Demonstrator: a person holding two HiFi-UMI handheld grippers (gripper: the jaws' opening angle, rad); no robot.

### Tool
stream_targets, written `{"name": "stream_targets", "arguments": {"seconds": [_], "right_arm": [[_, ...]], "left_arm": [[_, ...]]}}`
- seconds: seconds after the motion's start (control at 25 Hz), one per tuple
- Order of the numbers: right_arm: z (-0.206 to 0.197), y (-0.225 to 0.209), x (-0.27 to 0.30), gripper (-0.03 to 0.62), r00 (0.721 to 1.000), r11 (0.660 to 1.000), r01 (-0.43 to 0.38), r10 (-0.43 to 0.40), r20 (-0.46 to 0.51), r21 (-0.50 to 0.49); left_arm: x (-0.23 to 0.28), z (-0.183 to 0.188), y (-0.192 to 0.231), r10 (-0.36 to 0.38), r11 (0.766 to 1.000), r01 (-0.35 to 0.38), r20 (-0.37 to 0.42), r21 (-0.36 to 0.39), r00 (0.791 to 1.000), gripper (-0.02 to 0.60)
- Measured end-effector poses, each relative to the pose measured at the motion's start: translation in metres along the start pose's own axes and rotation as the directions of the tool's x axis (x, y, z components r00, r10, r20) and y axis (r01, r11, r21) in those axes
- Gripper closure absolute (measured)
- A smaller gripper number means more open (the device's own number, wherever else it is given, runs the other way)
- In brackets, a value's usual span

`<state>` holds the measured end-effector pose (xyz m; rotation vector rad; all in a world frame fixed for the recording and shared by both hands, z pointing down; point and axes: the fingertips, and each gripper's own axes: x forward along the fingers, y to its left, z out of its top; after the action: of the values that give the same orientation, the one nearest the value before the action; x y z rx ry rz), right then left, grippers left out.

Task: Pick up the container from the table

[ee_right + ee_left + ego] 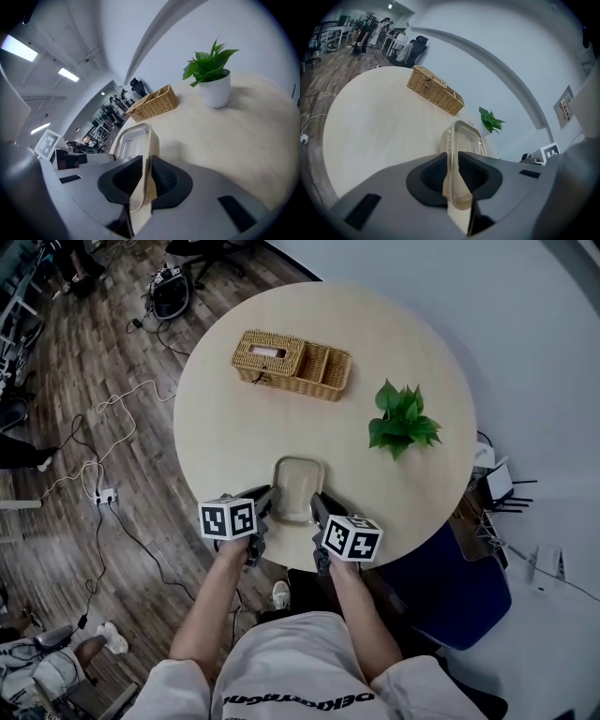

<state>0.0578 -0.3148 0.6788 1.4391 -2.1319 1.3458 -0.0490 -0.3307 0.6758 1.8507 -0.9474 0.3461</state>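
A clear, shallow rectangular plastic container [295, 486] hangs over the near part of the round pale table [220, 427], held from both sides. My left gripper [268, 509] is shut on its left rim, and in the left gripper view the rim [451, 154] stands pinched between the black pads. My right gripper [316, 513] is shut on its right rim, which the right gripper view shows as a thin edge [149, 145] clamped by the pads. In that view the container [132, 138] casts a soft shadow on the tabletop beside it.
A wicker basket [292, 365] with a tissue slot sits at the table's far side. A potted green plant [403, 418] stands to the right. A blue chair [450, 592] is at the lower right, and cables and a power strip [103, 495] lie on the wooden floor to the left.
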Motion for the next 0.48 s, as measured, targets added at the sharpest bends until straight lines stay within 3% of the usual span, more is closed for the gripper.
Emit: {"name": "stream_targets", "arguments": {"seconds": [0.48], "right_arm": [[0.013,0.034,-0.065,0.507,0.996,0.992,0.002,0.01,0.088,-0.128]], "left_arm": [[-0.057,-0.002,-0.06,-0.016,0.994,0.0,0.137,0.113,0.99,0.503]]}}
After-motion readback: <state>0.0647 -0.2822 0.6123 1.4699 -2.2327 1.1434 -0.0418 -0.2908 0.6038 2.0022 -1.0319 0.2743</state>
